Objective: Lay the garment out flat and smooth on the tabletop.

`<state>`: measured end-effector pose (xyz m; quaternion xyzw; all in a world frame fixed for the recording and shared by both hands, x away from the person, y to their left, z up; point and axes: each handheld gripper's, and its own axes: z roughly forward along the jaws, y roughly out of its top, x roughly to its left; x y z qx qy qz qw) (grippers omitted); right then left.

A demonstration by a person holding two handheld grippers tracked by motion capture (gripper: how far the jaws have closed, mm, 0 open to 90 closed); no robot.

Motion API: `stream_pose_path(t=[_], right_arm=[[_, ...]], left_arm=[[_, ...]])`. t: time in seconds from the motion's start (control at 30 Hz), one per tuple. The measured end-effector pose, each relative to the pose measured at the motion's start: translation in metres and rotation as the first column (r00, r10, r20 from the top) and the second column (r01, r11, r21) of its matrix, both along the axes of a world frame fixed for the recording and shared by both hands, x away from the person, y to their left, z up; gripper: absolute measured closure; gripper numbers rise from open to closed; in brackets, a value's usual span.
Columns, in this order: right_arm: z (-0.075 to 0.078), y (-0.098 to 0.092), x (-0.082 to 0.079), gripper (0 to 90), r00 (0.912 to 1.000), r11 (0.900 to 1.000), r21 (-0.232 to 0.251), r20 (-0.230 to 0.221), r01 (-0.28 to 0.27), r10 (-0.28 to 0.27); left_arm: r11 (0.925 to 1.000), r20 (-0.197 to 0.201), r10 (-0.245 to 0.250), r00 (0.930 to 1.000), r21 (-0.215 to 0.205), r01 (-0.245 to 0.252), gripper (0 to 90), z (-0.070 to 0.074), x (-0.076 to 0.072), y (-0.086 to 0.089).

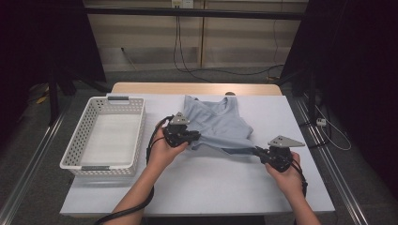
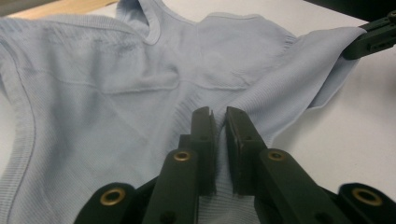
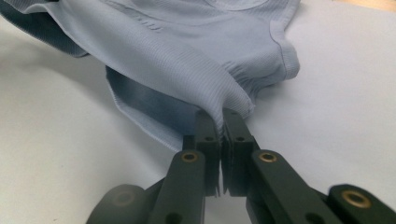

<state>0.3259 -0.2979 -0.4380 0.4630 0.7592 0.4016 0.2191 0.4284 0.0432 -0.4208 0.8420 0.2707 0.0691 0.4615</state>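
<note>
Shirt (image 1: 213,123), pale blue, lying at the middle of the bench (image 1: 197,187), collar toward the far edge. My left gripper (image 2: 220,116) is clamped on a fold of its cloth. My right gripper (image 3: 221,116) pinches a stretched corner, lifted off the bench near the right edge. White basket (image 1: 84,140) stands at the left edge, apart from the shirt.

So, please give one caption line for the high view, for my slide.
Both grippers, left and right, pinch a light-blue shirt beside a white basket.
</note>
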Motion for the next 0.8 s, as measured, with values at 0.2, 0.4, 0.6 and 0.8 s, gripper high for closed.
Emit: stream_pose_path(t=[0.2,0.4,0.6,0.8], right_arm=[[-0.009,-0.007,0.004,85.8,0.9996,1.0,0.019,-0.025,0.014,-0.013],[-0.011,-0.013,0.006,86.4,0.999,0.999,0.038,-0.032,0.032,-0.031],[-0.008,-0.018,0.009,87.6,0.9985,0.998,0.037,-0.025,0.05,-0.049],[-0.008,-0.027,0.008,87.7,0.997,0.996,0.042,-0.024,0.074,-0.073]], left_arm=[[0.9999,-0.005,0.004,1.0,0.014,-0.004,65.6,-0.004,0.0,-0.003],[0.9991,0.009,0.016,0.9998,0.041,-0.016,49.0,-0.006,-0.001,-0.002],[0.9978,0.011,0.029,0.9995,0.059,-0.029,47.5,-0.009,-0.005,0.002],[0.9981,-0.006,0.035,0.9994,0.051,-0.034,52.5,-0.008,-0.005,0.009]])
